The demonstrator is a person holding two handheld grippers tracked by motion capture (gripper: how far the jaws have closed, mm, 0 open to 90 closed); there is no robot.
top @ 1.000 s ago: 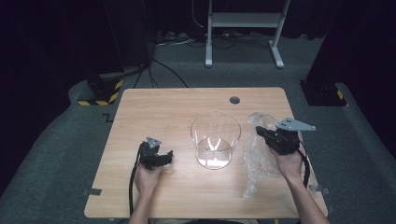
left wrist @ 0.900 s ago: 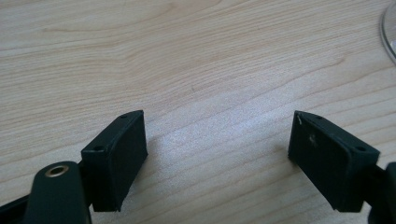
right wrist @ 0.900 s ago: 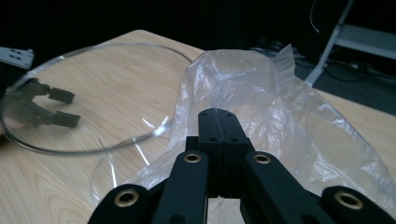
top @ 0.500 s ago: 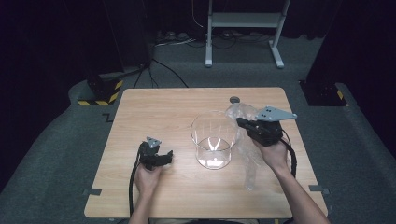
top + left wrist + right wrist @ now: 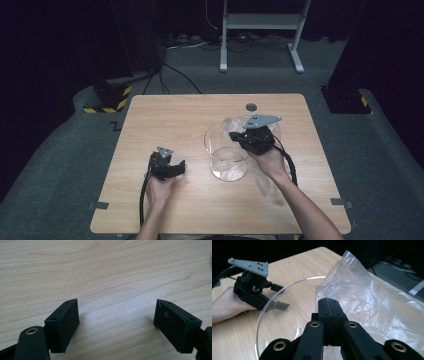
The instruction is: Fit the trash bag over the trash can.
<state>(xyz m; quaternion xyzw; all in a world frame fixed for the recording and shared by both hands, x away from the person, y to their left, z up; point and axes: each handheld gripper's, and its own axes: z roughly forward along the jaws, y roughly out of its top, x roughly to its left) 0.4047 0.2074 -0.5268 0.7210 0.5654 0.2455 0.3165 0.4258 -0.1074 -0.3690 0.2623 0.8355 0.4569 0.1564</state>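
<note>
On tabletop (image 5: 165, 115): one glass bowl (image 5: 226, 156), one plastic bag (image 5: 372, 302). Right tongs (image 5: 328, 302) clamping bag, shifted left over bowl; left tongs (image 5: 116, 317) open, unmoved.

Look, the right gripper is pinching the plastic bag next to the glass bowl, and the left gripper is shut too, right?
Not quite: the left gripper is open, as the left gripper view shows. The right gripper does pinch the bag beside the bowl.

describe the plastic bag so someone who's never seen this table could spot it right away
Start at the wooden table and find the clear glass bowl near its middle. Just right of the bowl, the right gripper is shut on the edge of the bag, which trails back along the person's forearm. It is the one soft, crinkled, see-through sheet; the bowl is rigid and round.
</note>
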